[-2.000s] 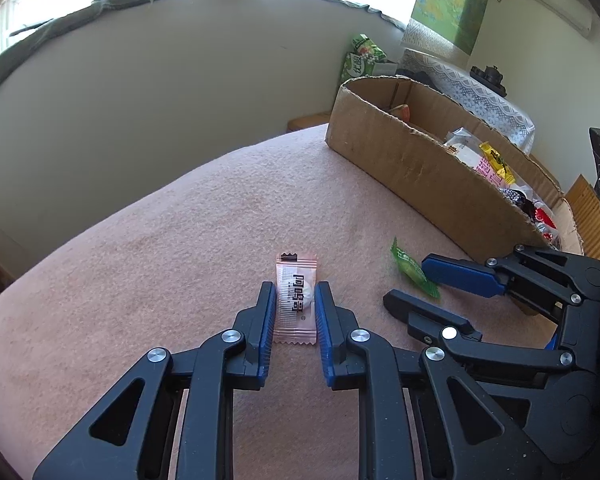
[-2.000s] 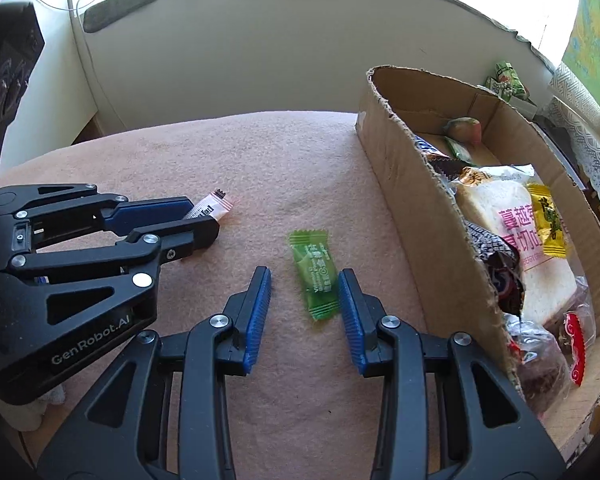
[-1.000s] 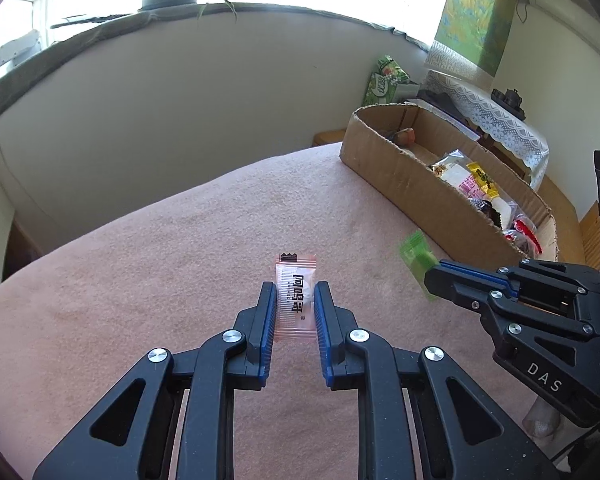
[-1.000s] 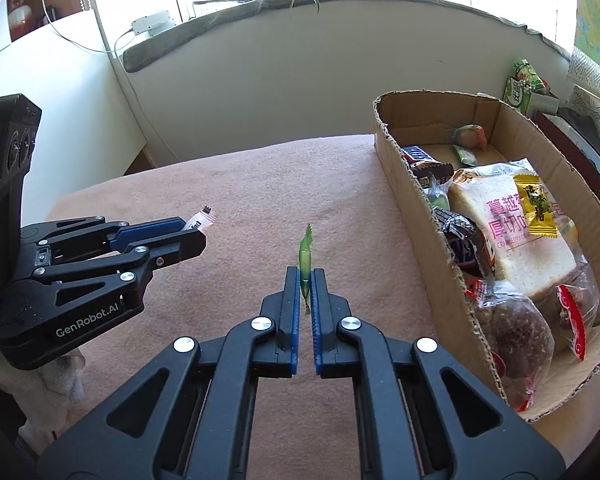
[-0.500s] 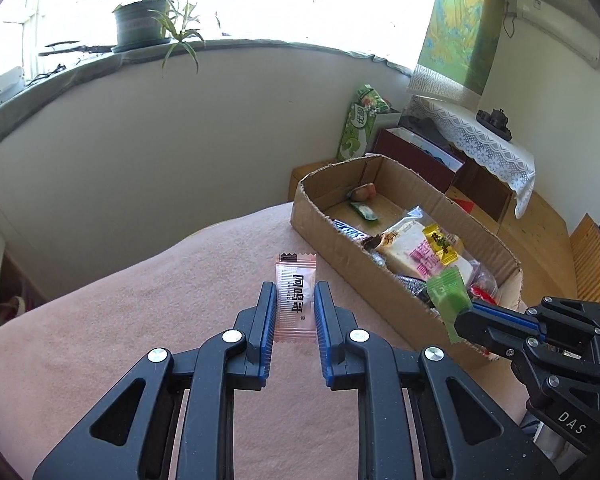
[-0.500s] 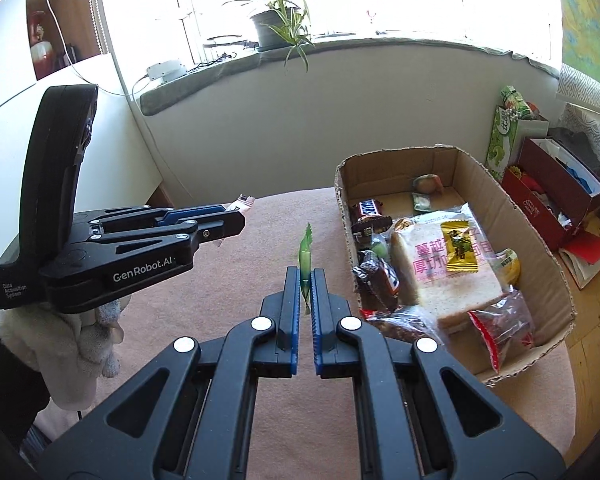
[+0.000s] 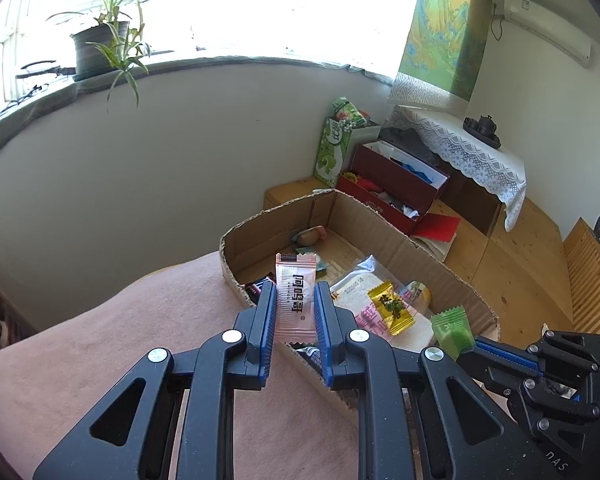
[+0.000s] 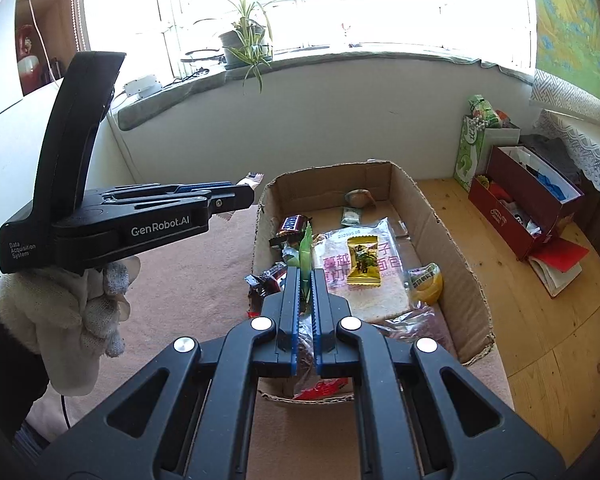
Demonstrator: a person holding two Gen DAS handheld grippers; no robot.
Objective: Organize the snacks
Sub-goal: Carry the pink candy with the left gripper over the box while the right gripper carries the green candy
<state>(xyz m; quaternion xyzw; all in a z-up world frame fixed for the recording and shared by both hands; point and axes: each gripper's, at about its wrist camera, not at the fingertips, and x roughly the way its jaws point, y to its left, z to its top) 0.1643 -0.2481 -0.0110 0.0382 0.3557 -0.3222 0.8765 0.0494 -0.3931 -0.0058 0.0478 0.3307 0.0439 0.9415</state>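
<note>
My left gripper is shut on a pink candy packet and holds it in the air over the near left end of the cardboard box. My right gripper is shut on a green candy, seen edge-on, above the box. In the left wrist view the green candy sticks out of the right gripper over the box's near right end. In the right wrist view the left gripper hangs at the box's left edge.
The box holds a bread bag, a yellow packet, a chocolate bar and several other snacks. It sits on a pink cloth. A red box, a green bag and wooden floor lie beyond.
Both grippers closed on their candies, lifted them off the pink cloth and carried them up and over the box. Both candies now hang above the snacks inside.
</note>
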